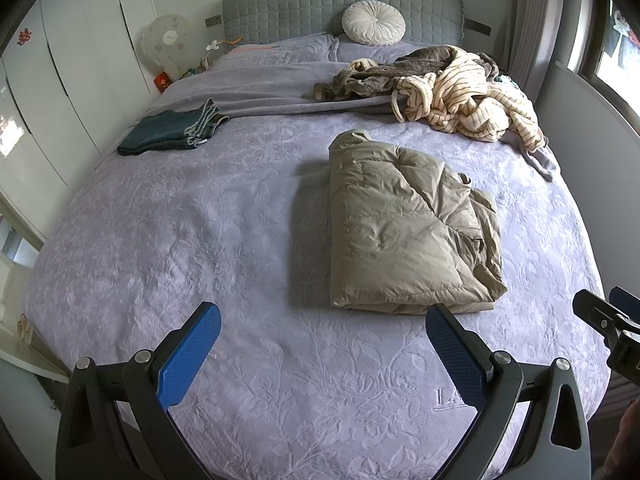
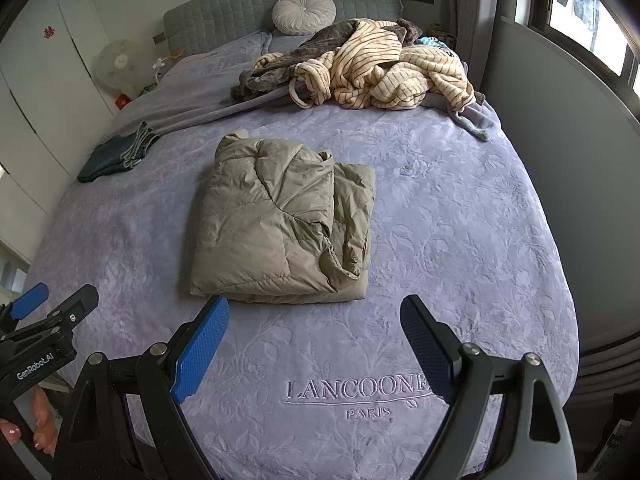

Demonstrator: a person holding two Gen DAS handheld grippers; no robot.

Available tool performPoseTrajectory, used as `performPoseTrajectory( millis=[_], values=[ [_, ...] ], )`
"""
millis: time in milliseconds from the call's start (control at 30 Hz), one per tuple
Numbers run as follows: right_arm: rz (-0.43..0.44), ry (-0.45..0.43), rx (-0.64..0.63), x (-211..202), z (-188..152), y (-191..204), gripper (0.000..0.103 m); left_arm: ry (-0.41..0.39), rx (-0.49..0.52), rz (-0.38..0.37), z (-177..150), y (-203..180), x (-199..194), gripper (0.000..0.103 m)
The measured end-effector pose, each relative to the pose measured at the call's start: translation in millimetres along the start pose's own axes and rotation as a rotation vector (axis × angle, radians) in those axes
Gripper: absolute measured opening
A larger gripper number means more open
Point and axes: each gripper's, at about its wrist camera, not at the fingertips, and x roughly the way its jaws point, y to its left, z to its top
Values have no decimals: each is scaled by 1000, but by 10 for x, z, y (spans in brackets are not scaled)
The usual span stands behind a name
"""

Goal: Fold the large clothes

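We hold two grippers above the foot of one bed (image 1: pixel 160 216). The left gripper (image 1: pixel 322 330) has its jaws spread wide with nothing between them, and the right gripper (image 2: pixel 314 322) is likewise released and empty. One khaki jacket (image 2: pixel 276 224) lies folded on the bedspread, mid-bed, just beyond both sets of blue pads (image 2: pixel 202 350). One folded pair of jeans (image 1: pixel 172 132) sits near the bed's left edge, well apart from the jacket. One heap (image 1: pixel 460 84) of unfolded clothes, striped cream and grey-brown, lies at the far right near the headboard (image 1: pixel 280 12). One round cushion (image 1: pixel 374 23) leans on the headboard. One fan (image 1: pixel 165 40) stands left of the bed.
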Motion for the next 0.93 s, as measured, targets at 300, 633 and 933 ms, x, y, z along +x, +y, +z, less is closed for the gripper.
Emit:
performPoseTrajectory(
  millis=[300, 633, 933],
  values=[
    [1, 1, -2, 1, 3, -4, 89, 0, -1, 2, 2, -9, -4, 103],
    [0, 1, 1, 3, -4, 4, 89, 0, -6, 1, -15, 56, 7, 103],
    [7, 8, -4, 14, -29, 30, 89, -15, -3, -19, -30, 42, -18, 103]
  ],
)
